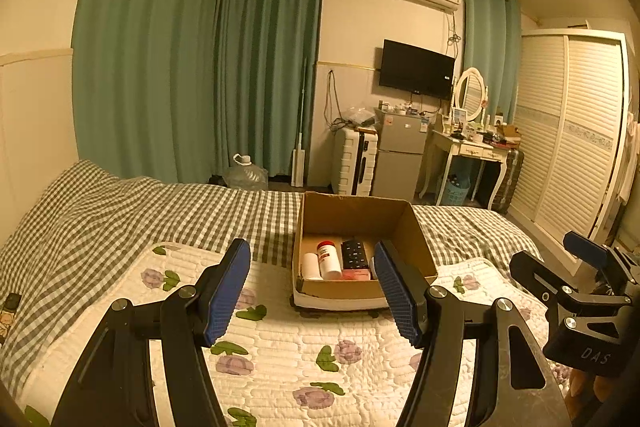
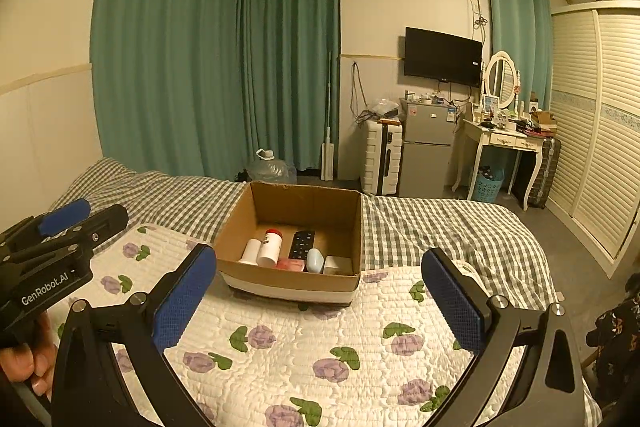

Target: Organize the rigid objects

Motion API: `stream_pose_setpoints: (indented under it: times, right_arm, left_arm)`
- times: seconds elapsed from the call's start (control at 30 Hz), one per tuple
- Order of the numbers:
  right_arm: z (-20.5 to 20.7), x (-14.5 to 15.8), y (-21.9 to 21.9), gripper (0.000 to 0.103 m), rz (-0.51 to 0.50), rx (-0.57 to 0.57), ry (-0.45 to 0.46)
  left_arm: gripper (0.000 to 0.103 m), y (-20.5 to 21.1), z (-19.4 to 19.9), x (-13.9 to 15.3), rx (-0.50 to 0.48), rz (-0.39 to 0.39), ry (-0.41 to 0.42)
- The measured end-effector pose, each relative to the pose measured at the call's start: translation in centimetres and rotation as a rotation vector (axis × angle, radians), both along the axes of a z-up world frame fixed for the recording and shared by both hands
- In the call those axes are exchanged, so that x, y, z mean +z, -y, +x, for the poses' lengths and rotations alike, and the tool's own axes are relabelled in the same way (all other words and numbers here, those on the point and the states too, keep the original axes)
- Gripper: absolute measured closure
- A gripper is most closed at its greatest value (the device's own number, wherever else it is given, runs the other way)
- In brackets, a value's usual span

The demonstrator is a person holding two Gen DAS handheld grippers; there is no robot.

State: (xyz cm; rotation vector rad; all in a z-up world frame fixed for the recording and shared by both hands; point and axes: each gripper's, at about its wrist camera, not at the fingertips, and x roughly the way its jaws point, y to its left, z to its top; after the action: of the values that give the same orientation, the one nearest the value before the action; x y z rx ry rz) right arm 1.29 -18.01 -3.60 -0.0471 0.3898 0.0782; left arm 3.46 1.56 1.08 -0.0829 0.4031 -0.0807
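Note:
An open cardboard box (image 1: pixel 420 247) (image 2: pixel 288 277) stands on the floral quilt. Inside lie a white bottle with a red cap (image 1: pixel 328 259) (image 2: pixel 270 247), a white cylinder (image 1: pixel 310 265) (image 2: pixel 251 251), a black remote (image 1: pixel 354 254) (image 2: pixel 302 244), a pink item (image 2: pixel 290 264), a pale blue oval thing (image 2: pixel 315 260) and a white block (image 2: pixel 337 264). My left gripper (image 1: pixel 312 291) is open and empty, held above the quilt in front of the box. My right gripper (image 2: pixel 320 303) is open and empty, also short of the box. Each gripper shows at the edge of the other's view.
The floral quilt (image 2: pixel 320 347) lies over a checked bedspread (image 2: pixel 440 227). Beyond the bed are green curtains, a water jug (image 2: pixel 272 169), a white suitcase (image 2: pixel 380 151), a small fridge (image 2: pixel 426 151), a vanity desk (image 2: pixel 504 143) and a wardrobe at right.

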Motion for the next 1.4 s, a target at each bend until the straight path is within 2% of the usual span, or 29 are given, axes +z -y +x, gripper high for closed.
stream_pose_setpoints:
  times: [0.73, 0.93, 1.07, 1.4]
  right_arm:
    - [-0.2, -0.4, -0.7, 0.000, -0.011, 0.010, -0.005]
    - [-0.3, -0.5, -0.7, 0.000, -0.013, 0.009, -0.008]
    - [-0.4, -0.5, -0.5, 0.000, -0.019, 0.006, -0.007]
    - [-0.4, -0.7, -0.2, 0.000, -0.020, -0.003, -0.017]
  left_arm:
    - [0.036, 0.4, -0.1, -0.2, -0.005, 0.033, -0.004]
    - [0.036, 0.8, 0.4, -0.3, -0.028, 0.055, -0.046]
    - [0.036, 1.0, 0.3, -0.4, -0.010, 0.086, -0.037]
    - [0.036, 0.9, -0.2, -0.3, -0.011, 0.077, -0.015]
